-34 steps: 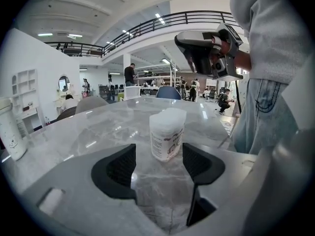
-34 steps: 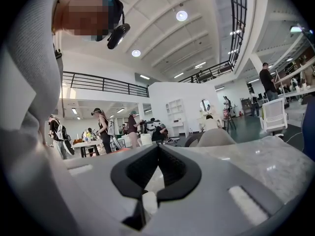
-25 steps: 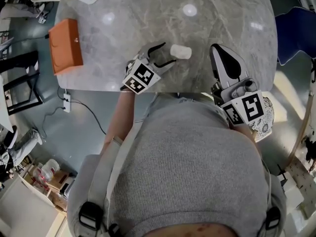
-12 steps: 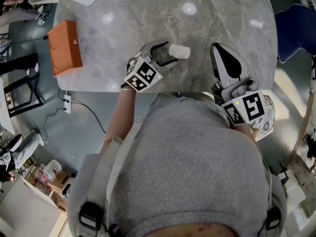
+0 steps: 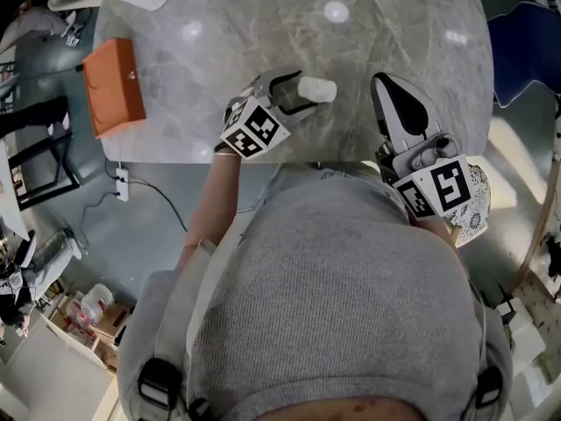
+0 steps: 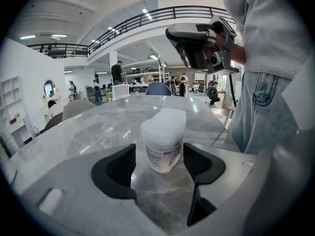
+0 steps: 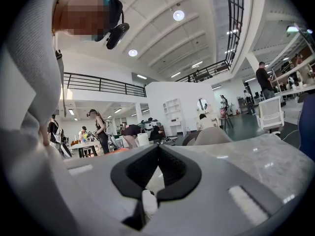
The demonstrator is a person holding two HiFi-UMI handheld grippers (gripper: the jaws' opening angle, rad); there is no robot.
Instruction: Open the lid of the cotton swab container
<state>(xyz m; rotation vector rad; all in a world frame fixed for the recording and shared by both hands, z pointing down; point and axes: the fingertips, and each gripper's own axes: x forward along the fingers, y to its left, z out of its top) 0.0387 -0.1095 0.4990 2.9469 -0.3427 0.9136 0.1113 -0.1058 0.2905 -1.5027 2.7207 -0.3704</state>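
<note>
A broad grey marble table (image 5: 394,24), polished and veined, with rounded corners, carries the scene. Its near edge runs just under both hand-held grippers. Bare stone lies open past the tips of each and across the wide gap between them. Well off to the left gripper's left, close to the table's side edge, lies a flat orange box (image 5: 114,86), rectangular and matte.

The left gripper (image 5: 296,93), grey-bodied with ribbed black pads, tilts down toward the stone with its jaws spread. The right gripper (image 5: 384,86) hovers at the near edge, well apart to the right. It is about level, with its black-lined jaws closed tip to tip on nothing.

The cotton swab container (image 6: 163,136) stands upright on the marble between the left gripper's pads. It is a small frosted white plastic tub with a printed label and its lid on. A sliver of space shows at the left pad; the right pad sits very close, contact unclear.
</note>
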